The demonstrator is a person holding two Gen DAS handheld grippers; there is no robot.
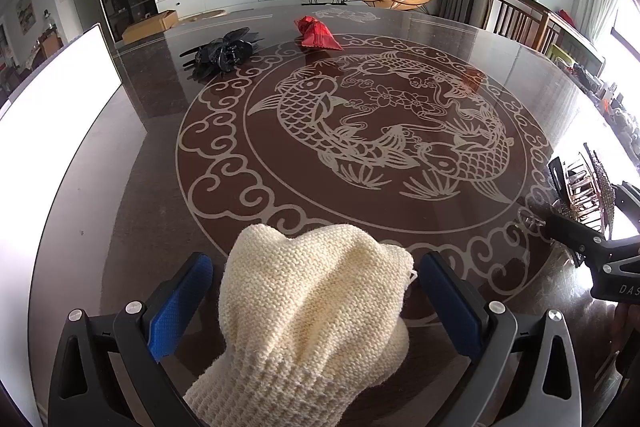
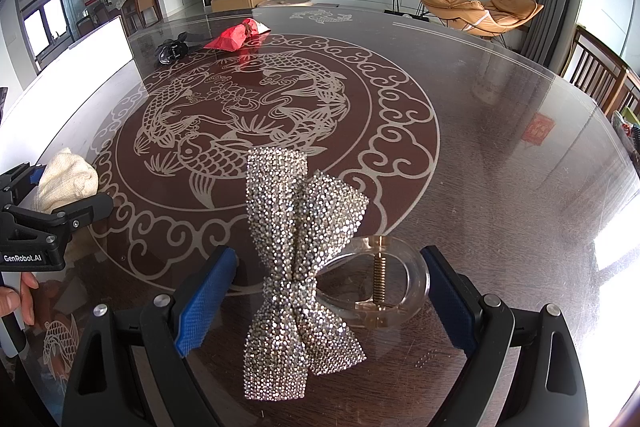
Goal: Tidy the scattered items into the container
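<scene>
Scattered items are lying across a dark glass-topped table (image 1: 120,227) that is carrying a pale carp-and-cloud pattern. The white container (image 1: 60,99) is sitting at the table's left edge; only its bright outer wall is showing in either view, so what is inside it cannot be told. A cream knitted glove (image 1: 312,307) is lying on the glass between the blue pads of the left gripper (image 1: 316,299), whose jaws are standing wide apart on either side of the knit; the left pad (image 1: 180,303) is sitting clear of it and the right pad (image 1: 452,307) is sitting just beside it, so nothing is being squeezed. In the right wrist view that same gripper is showing at the left edge with the glove between its fingers, and a person's hand (image 2: 16,299) is gripping its handle below. The right gripper (image 2: 332,303) is also standing wide open, its blue pads (image 2: 208,303) flanking a rhinestone bow hair clip (image 2: 296,267) without pressing it; the right pad is sitting very near the clip's clear plastic ring, though contact cannot be judged. The clip is resting on the table with its glittering bow upward and a brass-coloured spring showing in the ring. Toward the far side of the table a black claw hair clip (image 1: 220,53) and a red pouch (image 1: 318,33) are lying near each other, well apart from both grippers and outside the container.
</scene>
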